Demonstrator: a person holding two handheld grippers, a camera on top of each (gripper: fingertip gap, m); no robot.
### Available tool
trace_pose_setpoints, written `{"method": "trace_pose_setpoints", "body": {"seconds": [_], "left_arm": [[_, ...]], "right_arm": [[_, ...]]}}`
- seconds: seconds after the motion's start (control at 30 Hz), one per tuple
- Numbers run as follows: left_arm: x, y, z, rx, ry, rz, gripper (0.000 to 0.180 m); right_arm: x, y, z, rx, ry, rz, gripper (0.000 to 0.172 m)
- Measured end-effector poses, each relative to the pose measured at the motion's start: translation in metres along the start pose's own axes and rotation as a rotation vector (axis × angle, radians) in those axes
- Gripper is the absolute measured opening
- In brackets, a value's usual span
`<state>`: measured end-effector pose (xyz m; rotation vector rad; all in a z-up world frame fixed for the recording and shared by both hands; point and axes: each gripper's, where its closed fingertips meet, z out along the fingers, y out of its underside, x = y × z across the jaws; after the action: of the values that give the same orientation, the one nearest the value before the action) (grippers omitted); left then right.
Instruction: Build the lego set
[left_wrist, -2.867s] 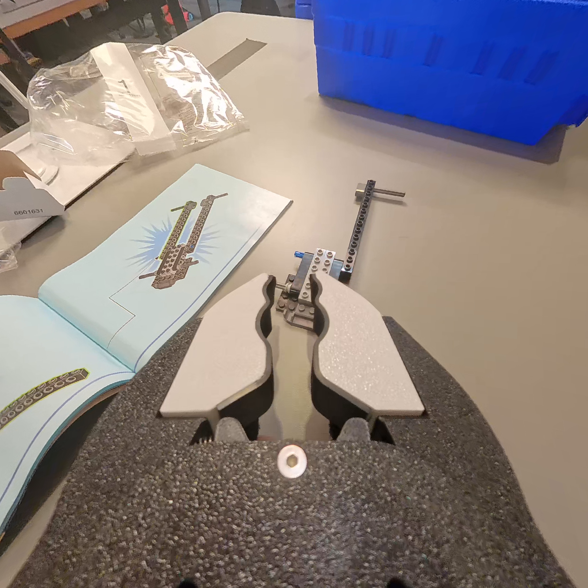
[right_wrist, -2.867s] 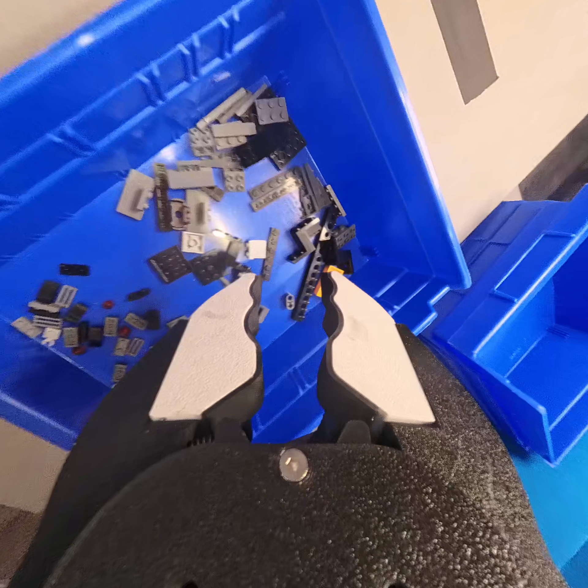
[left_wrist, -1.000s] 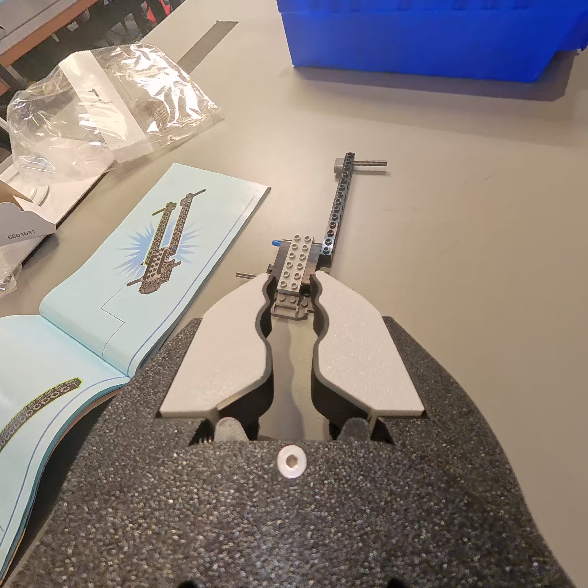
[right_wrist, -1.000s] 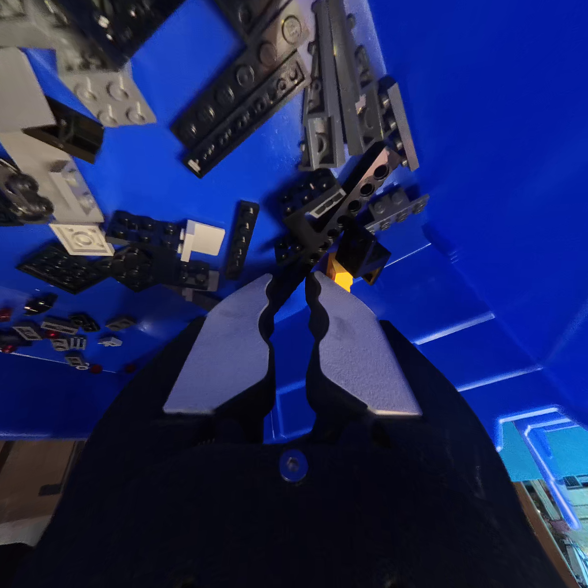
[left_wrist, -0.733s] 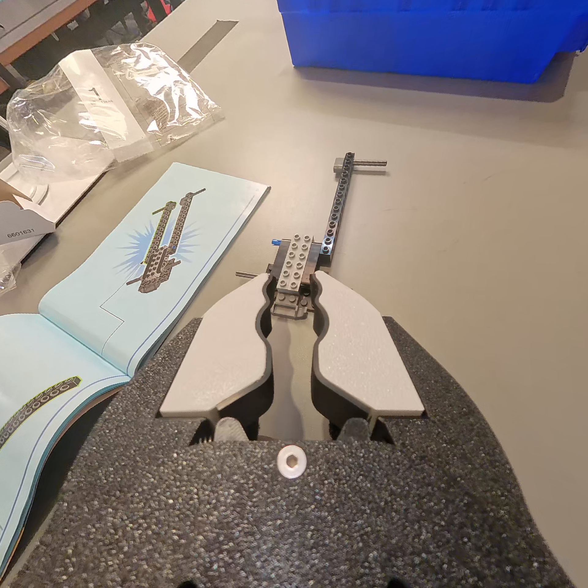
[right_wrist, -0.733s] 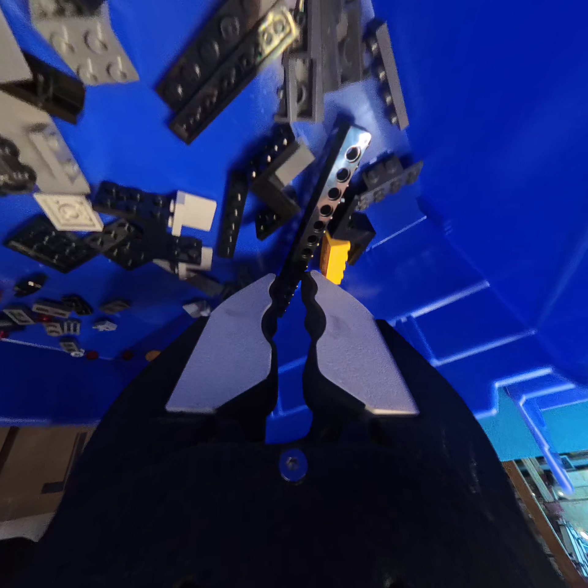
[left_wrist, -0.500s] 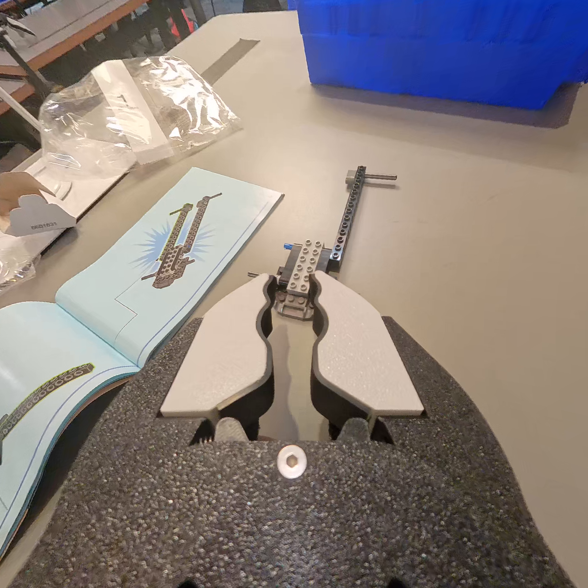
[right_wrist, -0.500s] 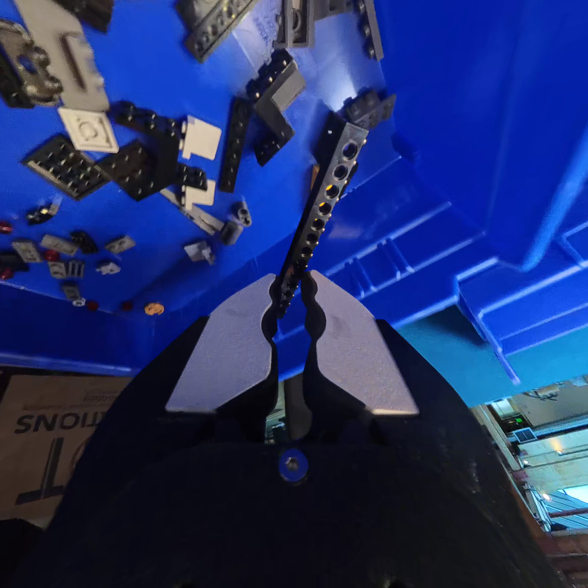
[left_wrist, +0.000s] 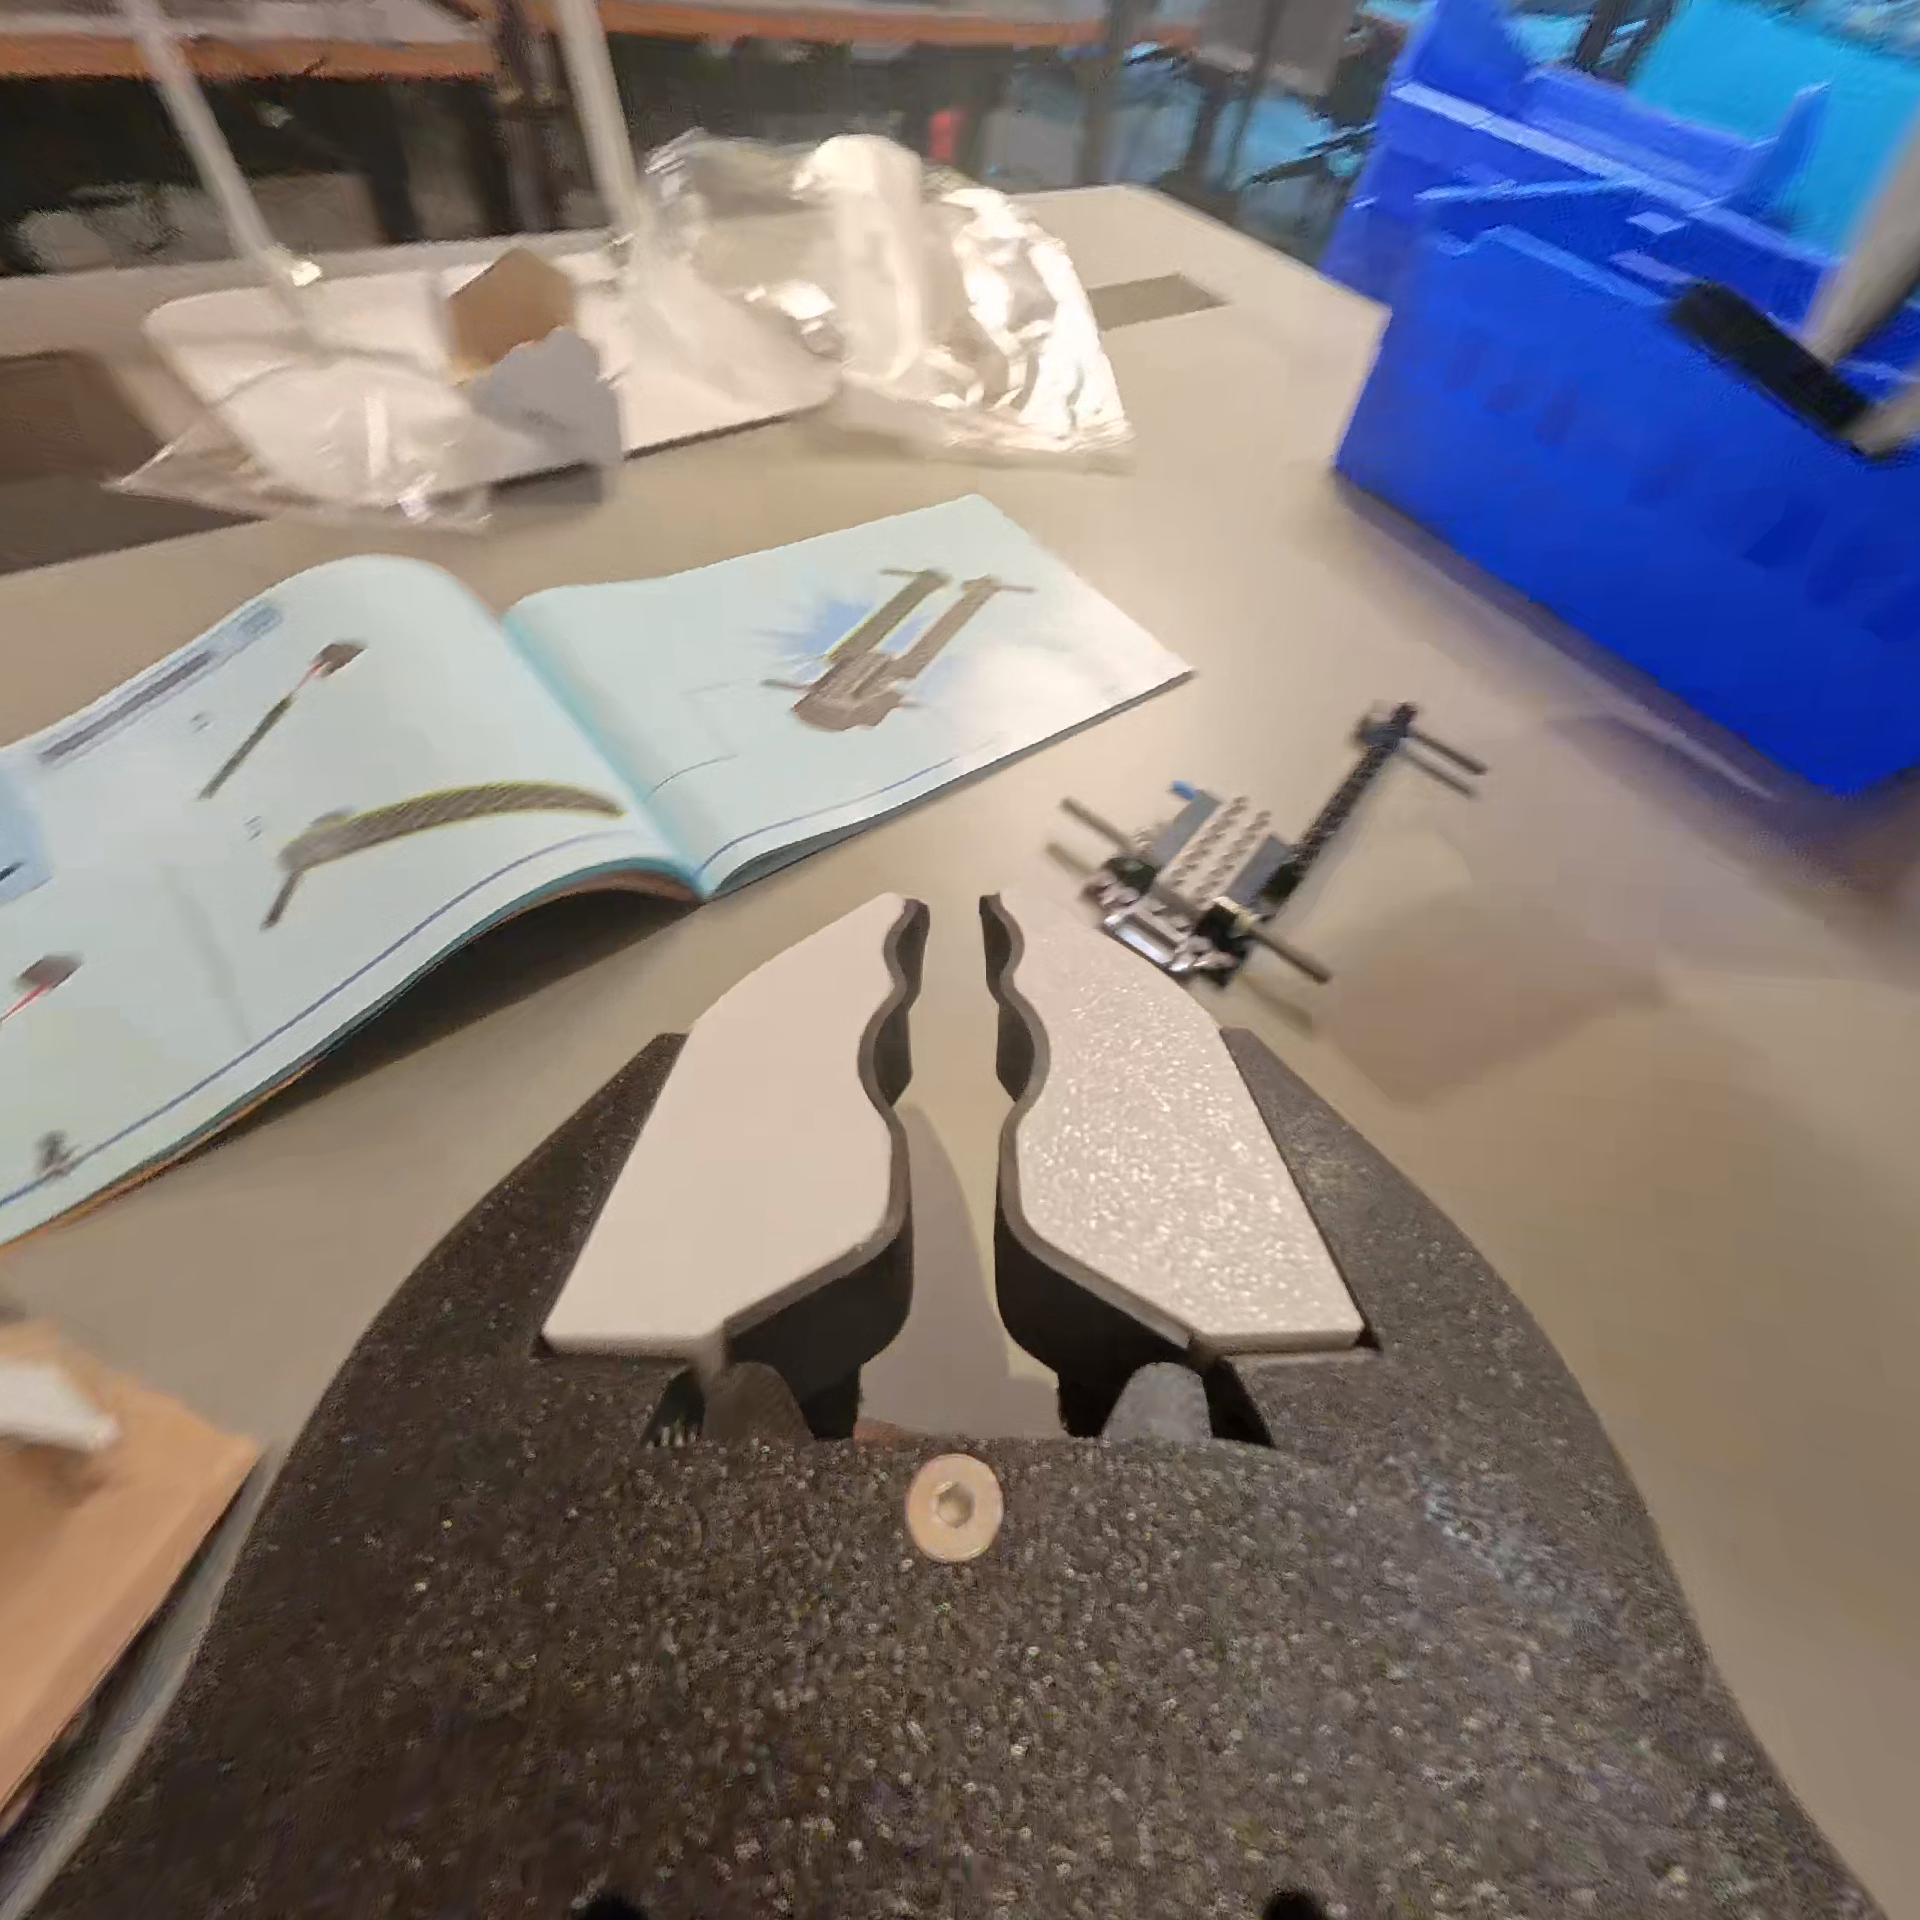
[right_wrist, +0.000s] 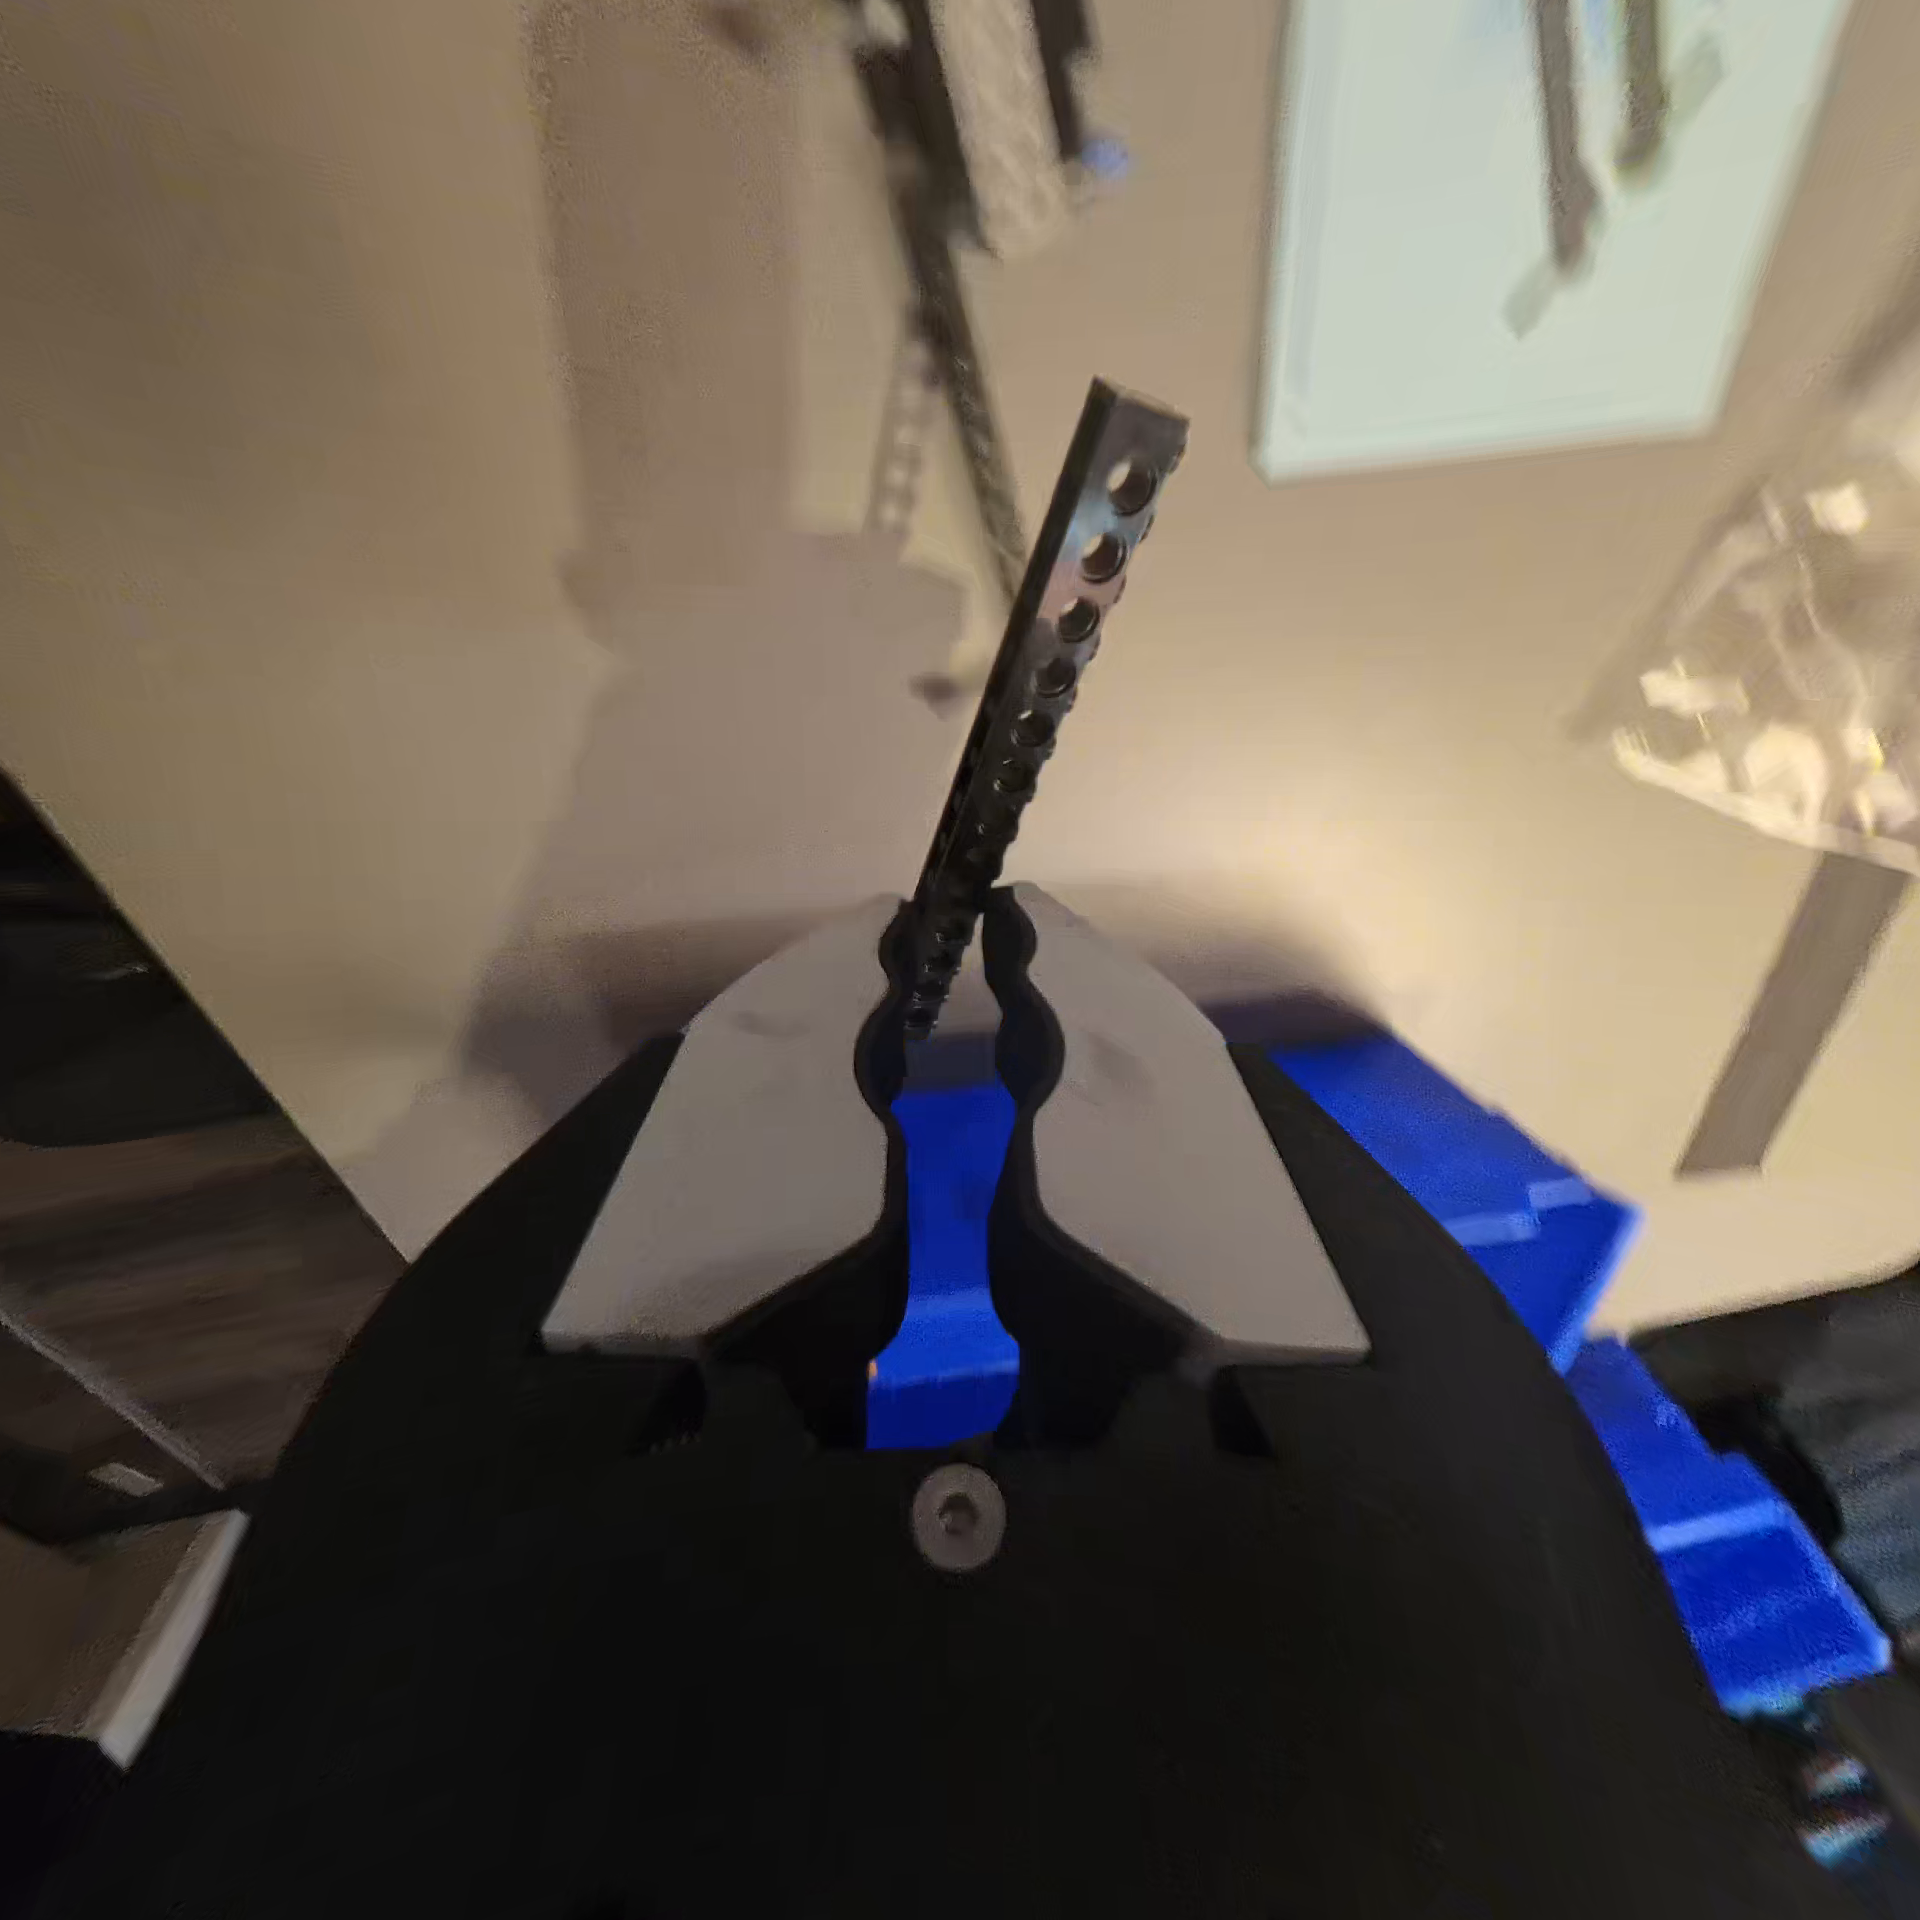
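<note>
My left gripper (left_wrist: 951, 909) hovers over the tan table (left_wrist: 1558, 1143), its jaws a little apart with nothing between them. The small grey and black brick assembly (left_wrist: 1216, 862), with a long black beam and thin axles, lies on the table just right of and beyond its fingertips. My right gripper (right_wrist: 951, 914) is shut on one end of a long black beam with holes (right_wrist: 1070, 623), which sticks up and forward from the pads. In the right wrist view the assembly (right_wrist: 997, 135) lies blurred farther ahead on the table.
An open light-blue instruction booklet (left_wrist: 623, 727) lies left of the assembly and also shows in the right wrist view (right_wrist: 1455, 260). A blue bin (left_wrist: 1662, 416) stands at the right. Clear plastic bags (left_wrist: 914, 291) and a white tray lie at the back. A cardboard piece (left_wrist: 83, 1507) is at the lower left. The gap from one gripper's tips to the other's is roughly 25 centimeters.
My left gripper let go of the assembly, narrowed its jaws and swung back and left. My right gripper took the black beam out of the blue bin and carried it over the table.
</note>
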<state>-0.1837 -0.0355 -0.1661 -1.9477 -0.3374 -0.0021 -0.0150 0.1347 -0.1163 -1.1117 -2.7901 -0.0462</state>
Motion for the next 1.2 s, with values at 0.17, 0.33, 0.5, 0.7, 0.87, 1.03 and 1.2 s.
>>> {"method": "trace_pose_setpoints", "body": {"seconds": [0.17, 0.33, 0.5, 0.7, 0.87, 1.03, 1.2], "left_arm": [[-0.017, 0.005, -0.005, -0.035, -0.063, -0.056, 0.011], [-0.018, 0.007, -0.005, -0.042, -0.063, -0.081, 0.011], [-0.016, 0.008, -0.003, -0.047, -0.051, -0.075, 0.011], [-0.015, 0.007, -0.001, -0.044, -0.031, -0.074, 0.011], [-0.011, 0.006, 0.0, -0.041, -0.008, -0.05, 0.011], [-0.005, 0.005, 0.001, -0.038, 0.013, -0.01, 0.012], [0.001, -0.002, 0.003, 0.001, 0.05, 0.014, 0.012]], "right_arm": [[-0.087, -0.082, 0.044, 0.071, -0.139, -0.198, 0.012], [-0.13, -0.104, 0.086, 0.075, -0.168, -0.264, 0.012], [-0.136, -0.11, 0.099, 0.142, -0.18, -0.201, 0.012], [-0.13, -0.104, 0.091, 0.221, -0.149, -0.149, 0.014], [-0.101, -0.086, 0.045, 0.387, -0.124, 0.013, 0.02], [-0.043, -0.006, -0.019, 0.437, 0.021, 0.204, 0.022], [0.017, 0.125, -0.035, 0.285, 0.166, 0.379, 0.022]]}}
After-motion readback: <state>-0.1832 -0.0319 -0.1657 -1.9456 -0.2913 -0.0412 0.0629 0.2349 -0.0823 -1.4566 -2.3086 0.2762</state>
